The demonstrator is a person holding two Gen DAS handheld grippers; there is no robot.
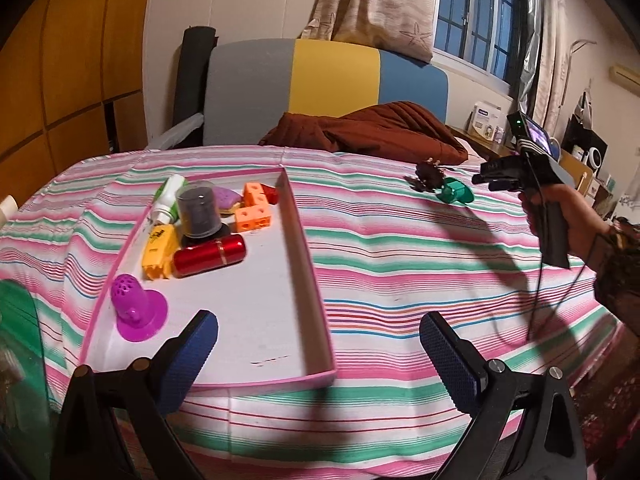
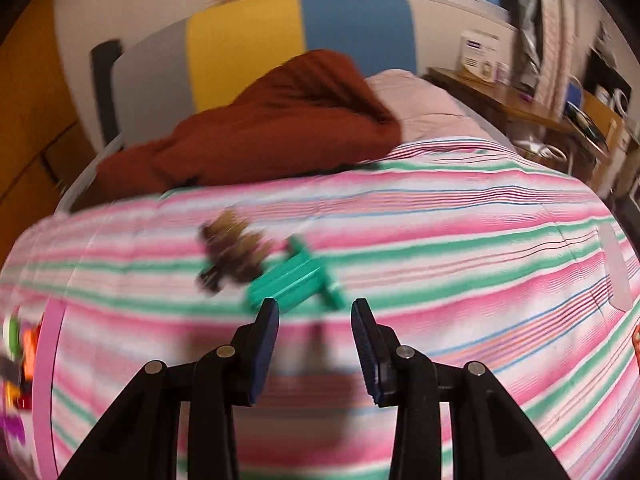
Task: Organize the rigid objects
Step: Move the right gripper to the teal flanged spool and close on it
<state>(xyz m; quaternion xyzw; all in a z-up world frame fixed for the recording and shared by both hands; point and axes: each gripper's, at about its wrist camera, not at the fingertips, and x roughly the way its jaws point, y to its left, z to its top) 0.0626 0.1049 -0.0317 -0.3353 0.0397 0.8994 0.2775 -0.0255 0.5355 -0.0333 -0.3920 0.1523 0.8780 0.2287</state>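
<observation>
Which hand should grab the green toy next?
Probably right. The right gripper is open and empty, just short of the green plastic piece. The left gripper hovers over the pink tray, farther away.

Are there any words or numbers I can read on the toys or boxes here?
None can be read.
Yellow toy in the pink tray: black marks, too blurred.
White-and-green bottle: label too small.
White box on the desk: blue print, too small.
Right gripper screen: a picture only, no words.

One pink tray (image 1: 308, 264), two perforated cups (image 1: 136, 308), two orange cube blocks (image 1: 256, 208), one red cylinder (image 1: 210, 256), one pinecone (image 1: 428, 178)
</observation>
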